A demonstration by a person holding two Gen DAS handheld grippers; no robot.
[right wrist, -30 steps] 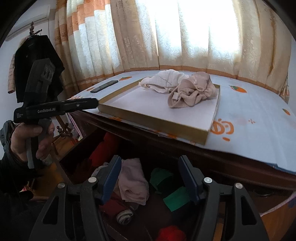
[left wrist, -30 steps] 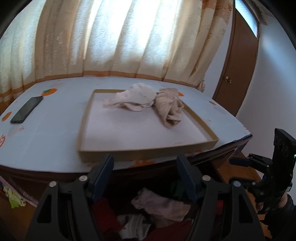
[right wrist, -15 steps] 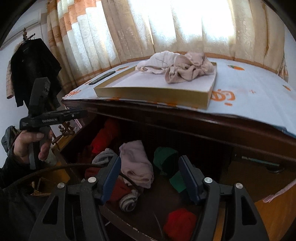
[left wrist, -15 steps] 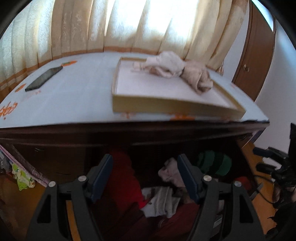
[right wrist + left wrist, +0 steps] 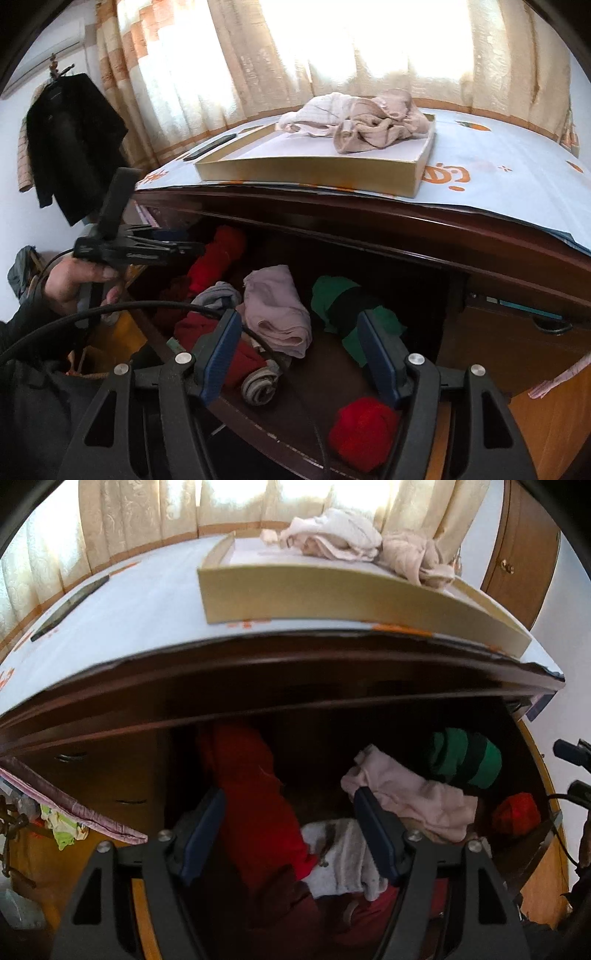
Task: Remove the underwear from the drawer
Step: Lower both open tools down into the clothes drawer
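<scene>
left gripper (image 5: 290, 829) tilts steeply downward, jaws apart, nothing pressed between the pads. right gripper (image 5: 299, 349) points nearly level, slightly down, jaws likewise apart and empty. in the right wrist view, the left hand (image 5: 79, 280) wraps the left gripper's handle, fingers curled under it, a dark sleeve (image 5: 22, 332) behind the wrist. the right hand is out of view.
</scene>
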